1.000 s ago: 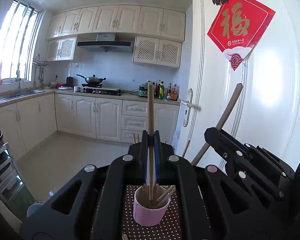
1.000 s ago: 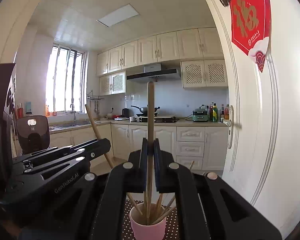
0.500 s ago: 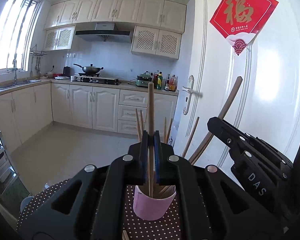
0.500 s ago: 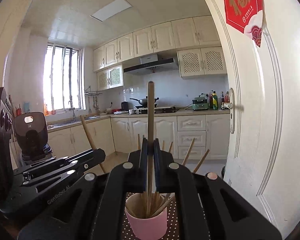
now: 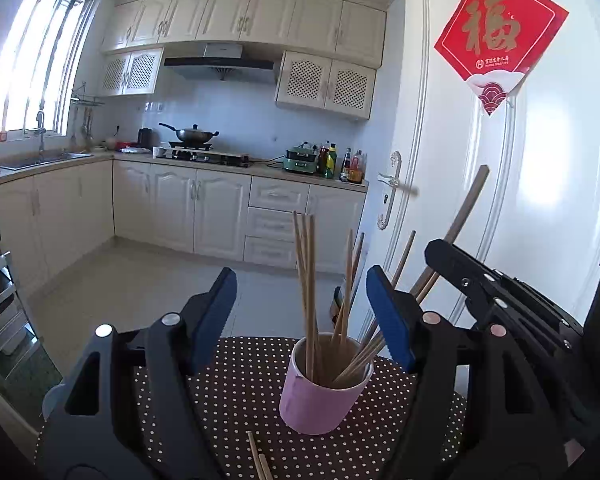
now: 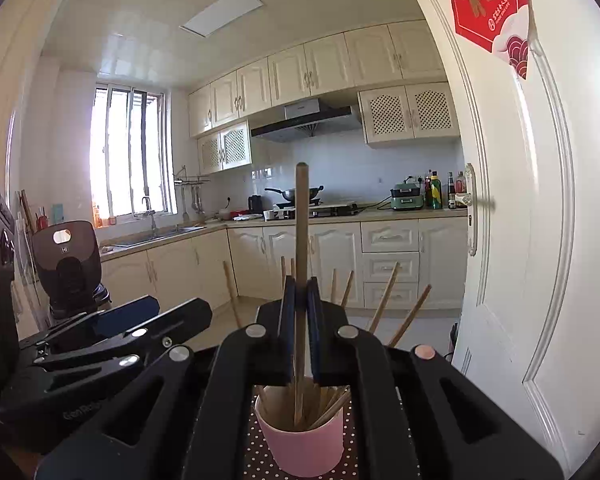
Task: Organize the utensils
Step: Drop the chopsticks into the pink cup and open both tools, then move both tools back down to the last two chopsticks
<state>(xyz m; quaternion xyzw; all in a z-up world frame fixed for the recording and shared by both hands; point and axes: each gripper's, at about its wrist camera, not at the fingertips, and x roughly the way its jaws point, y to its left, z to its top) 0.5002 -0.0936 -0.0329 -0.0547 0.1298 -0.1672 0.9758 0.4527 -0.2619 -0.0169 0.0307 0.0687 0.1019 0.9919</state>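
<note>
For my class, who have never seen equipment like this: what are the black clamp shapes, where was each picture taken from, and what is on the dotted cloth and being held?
No robot here: a person holds a two-finger tool in each hand, each with a camera looking along its fingers. The left camera shows the left tool, its blue-padded jaws opening with nothing pressed between them. The right camera shows the right tool shut on one upright chopstick, whose lower end reaches into the pink cup. That cup stands on the dotted cloth and holds other chopsticks. Two loose sticks lie on the cloth nearer the left camera.
</note>
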